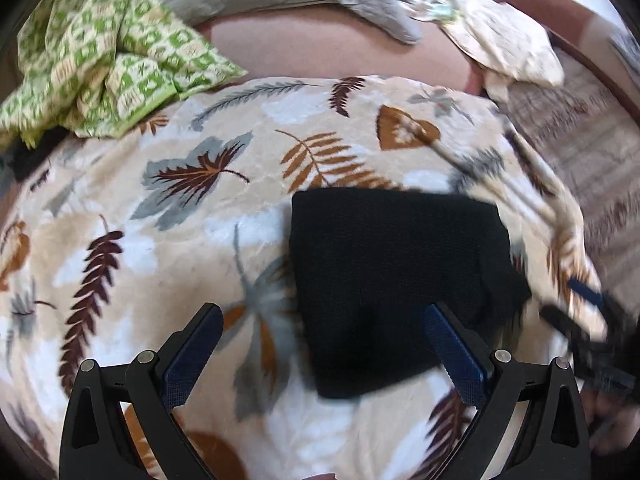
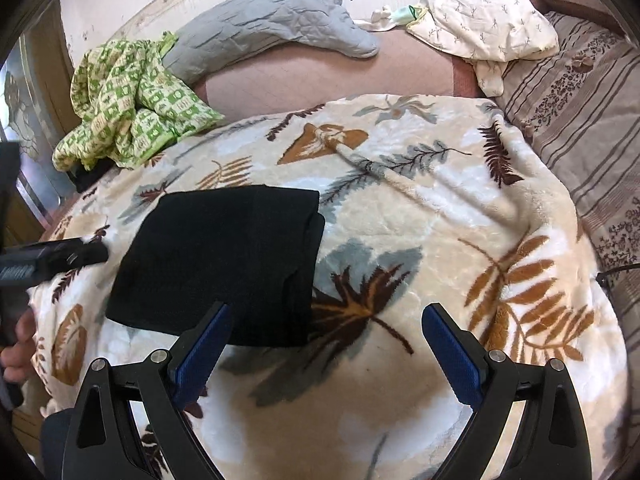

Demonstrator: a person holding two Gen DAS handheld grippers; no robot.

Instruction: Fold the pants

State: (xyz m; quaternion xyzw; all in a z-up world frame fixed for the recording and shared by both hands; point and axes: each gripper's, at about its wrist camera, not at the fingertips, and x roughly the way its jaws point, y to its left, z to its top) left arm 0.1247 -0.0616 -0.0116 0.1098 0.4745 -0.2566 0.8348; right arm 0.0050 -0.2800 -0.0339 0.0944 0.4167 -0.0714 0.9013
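The black pants (image 1: 392,280) lie folded into a compact rectangle on the leaf-print blanket (image 1: 180,240). My left gripper (image 1: 324,320) hovers open above them, its right finger over the fold's near corner and its left finger over bare blanket. In the right wrist view the same folded pants (image 2: 224,256) sit left of centre. My right gripper (image 2: 328,320) is open with nothing between its fingers; its left finger overlaps the fold's near edge. The left gripper (image 2: 86,254) shows at the far left edge, held by a hand (image 2: 20,344). The right gripper appears blurred at the right of the left wrist view.
A green checked cloth (image 2: 132,108) is bunched at the blanket's far left. A grey quilted pillow (image 2: 272,24) and a cream printed pillow (image 2: 488,24) lie at the back on a pink sheet (image 2: 320,76). A striped brown cover (image 2: 588,120) runs along the right.
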